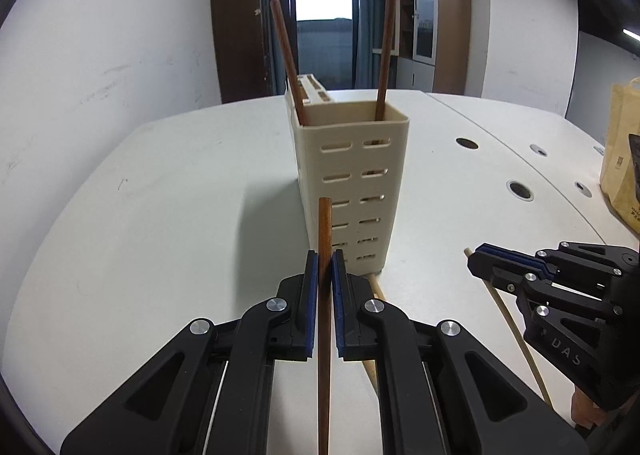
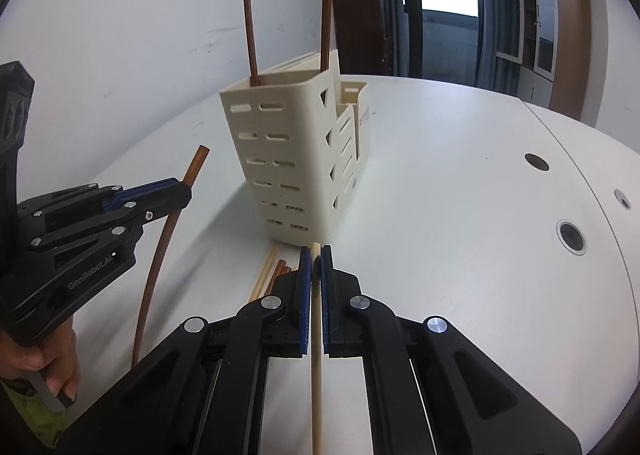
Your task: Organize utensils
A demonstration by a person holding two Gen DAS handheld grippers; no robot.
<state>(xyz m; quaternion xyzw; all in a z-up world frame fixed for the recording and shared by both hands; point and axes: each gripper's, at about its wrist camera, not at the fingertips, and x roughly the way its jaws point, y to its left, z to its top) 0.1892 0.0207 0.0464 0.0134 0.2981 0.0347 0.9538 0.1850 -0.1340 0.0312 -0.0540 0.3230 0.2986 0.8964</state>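
The left gripper [image 1: 324, 267] was pinched on a dark brown chopstick [image 1: 324, 231], its blue pads pressed against the shaft and its blunt end poking past the fingertips toward the cream utensil holder [image 1: 352, 183]. The right gripper [image 2: 315, 259] was clamped on a pale wooden chopstick [image 2: 316, 367] in the same manner. The holder stood upright on the white table [image 1: 160, 215] with 2 dark chopsticks [image 1: 285, 55] leaning in its front compartment. More loose chopsticks [image 2: 268, 275] lay on the table at the holder's base.
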